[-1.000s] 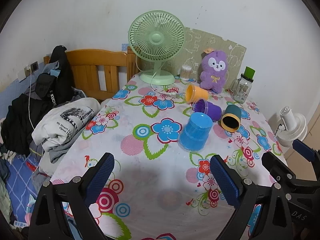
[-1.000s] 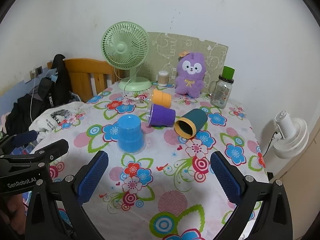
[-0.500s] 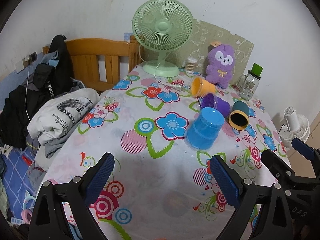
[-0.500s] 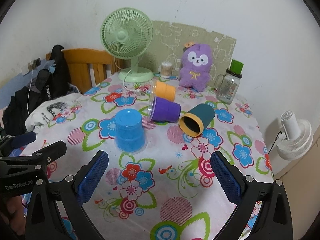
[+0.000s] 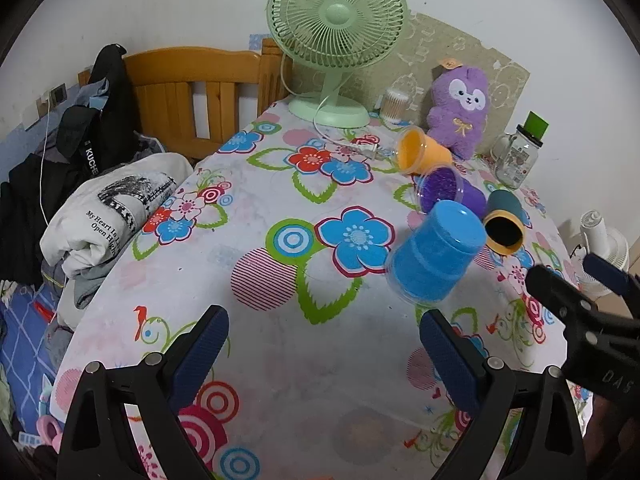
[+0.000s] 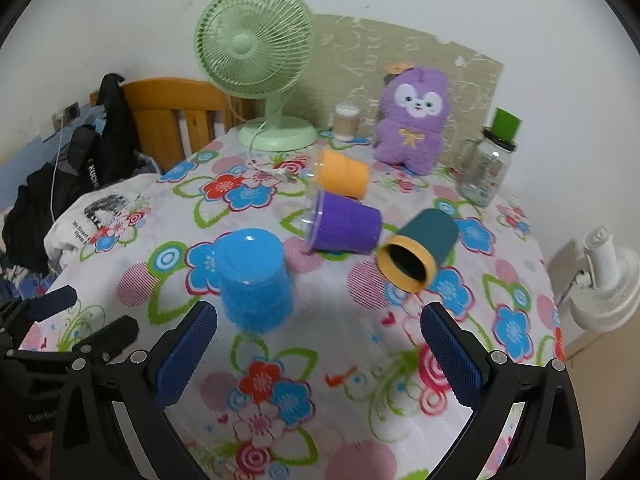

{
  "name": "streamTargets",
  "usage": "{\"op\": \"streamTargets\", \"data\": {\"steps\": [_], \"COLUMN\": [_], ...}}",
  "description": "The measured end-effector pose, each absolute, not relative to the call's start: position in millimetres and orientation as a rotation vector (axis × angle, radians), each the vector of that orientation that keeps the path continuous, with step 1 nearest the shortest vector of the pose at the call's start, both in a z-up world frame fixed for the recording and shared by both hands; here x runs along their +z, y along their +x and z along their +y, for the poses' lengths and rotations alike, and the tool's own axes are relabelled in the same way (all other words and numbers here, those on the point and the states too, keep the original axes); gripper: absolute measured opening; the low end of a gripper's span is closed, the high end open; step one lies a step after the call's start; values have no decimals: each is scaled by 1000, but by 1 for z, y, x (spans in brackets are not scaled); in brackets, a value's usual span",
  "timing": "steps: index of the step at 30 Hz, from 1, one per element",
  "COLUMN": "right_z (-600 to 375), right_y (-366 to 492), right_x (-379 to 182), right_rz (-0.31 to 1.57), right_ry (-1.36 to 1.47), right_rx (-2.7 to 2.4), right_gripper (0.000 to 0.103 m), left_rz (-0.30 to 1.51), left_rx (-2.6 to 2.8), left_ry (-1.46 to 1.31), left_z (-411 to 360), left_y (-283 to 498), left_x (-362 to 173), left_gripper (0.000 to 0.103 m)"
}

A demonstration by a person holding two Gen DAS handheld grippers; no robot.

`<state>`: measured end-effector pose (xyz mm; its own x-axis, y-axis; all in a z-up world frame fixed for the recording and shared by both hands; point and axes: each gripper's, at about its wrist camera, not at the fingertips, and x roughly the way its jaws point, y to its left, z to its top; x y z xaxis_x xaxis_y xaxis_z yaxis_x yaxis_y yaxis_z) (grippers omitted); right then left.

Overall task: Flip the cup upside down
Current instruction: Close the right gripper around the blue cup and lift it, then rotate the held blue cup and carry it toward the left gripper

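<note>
Blurring blue cup (image 6: 254,280), teal cup's (image 6: 420,250) inside dark

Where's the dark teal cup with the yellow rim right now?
The teal cup lies on its side right of centre in the right wrist view, mouth toward the camera, just right of the purple cup and ahead of the open right gripper.
</note>
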<state>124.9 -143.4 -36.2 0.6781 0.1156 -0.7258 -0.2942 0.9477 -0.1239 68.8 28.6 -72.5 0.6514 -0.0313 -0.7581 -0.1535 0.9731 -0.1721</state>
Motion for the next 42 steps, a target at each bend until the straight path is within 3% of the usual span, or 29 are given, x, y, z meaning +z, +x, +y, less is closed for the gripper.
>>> {"op": "streamTargets", "data": {"steps": [14,15,17,23,42], "right_z": [-101,-101,-102,-108,-127], "right_y": [191,196,201,201,135], "right_x": [-71,-72,-72,-68,-51], "right_rz": [944,957,966,965,857], "right_ry": [-230,-217,-198,-194,-92], "right_rx": [369,370,374,377,438], "right_gripper": [101,98,73,57,57], "left_rz": [907,908,912,913,861], "left_rx": [145,150,155,153,122], "left_ry": [-236,-239,-245,-249,-250], "left_z": [59,61,64,66,46], "left_y": [94,93,93,89,43], "left_x": [-89,-91,-92,-92,-65], "left_gripper": [97,97,97,97,97]}}
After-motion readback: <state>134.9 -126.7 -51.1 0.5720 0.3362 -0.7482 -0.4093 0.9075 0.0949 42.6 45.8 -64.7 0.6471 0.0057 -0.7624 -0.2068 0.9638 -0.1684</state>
